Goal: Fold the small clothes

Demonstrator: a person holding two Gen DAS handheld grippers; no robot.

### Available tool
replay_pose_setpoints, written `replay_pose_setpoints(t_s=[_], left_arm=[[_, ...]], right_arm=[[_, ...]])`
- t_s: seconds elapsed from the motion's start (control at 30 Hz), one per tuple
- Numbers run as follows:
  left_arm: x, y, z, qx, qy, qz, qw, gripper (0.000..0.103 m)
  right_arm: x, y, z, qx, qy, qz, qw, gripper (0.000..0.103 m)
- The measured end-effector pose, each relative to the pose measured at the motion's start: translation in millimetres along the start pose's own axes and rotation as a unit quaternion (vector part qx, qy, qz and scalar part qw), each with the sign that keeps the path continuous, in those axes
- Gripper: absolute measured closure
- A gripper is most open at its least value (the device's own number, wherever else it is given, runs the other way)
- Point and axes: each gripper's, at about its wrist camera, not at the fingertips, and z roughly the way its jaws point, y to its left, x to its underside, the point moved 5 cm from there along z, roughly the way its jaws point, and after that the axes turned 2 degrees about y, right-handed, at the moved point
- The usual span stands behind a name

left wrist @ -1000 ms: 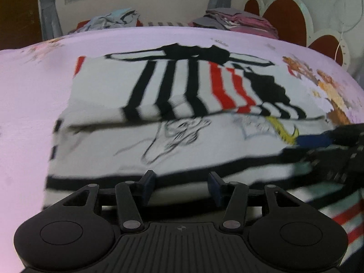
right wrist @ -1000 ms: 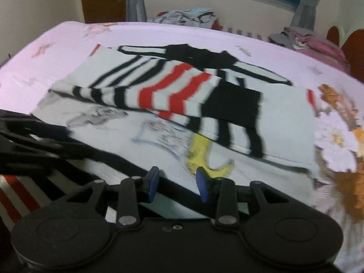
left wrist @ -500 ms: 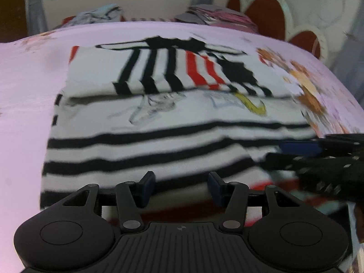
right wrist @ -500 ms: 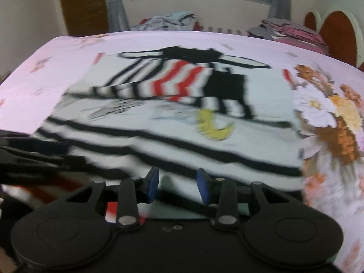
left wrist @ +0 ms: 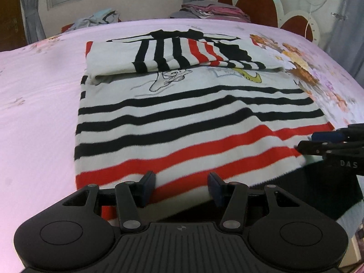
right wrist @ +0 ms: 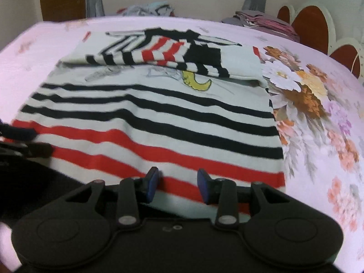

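Pink floral bed (left wrist: 41, 95) carries a striped sweater (left wrist: 182, 122) and clothes piles (left wrist: 209, 11).

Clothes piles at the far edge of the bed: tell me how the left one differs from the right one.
The left pile is a loose, crumpled heap in pale blue and grey; the right pile is a flat, neatly folded stack in pink and grey. The left pile sits below the window; the right pile sits beside the headboard. Both rest beyond the striped sweater.
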Motion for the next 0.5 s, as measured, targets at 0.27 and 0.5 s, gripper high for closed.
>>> replay_pose_setpoints(t_s=[0.27, 0.5], left_arm=[[16.4, 1.1, -16.7, -0.002, -0.002, -0.001, 1.0, 0.044], [26.8, 11.6, -39.0, -0.003, -0.015, -0.017, 0.9997, 0.037]], right_arm=[[25.2, -3.1, -16.7, 0.021, 0.007, 0.016, 1.0, 0.064], [47.5, -25.6, -28.0, 0.046, 0.013, 0.048, 0.998, 0.056]])
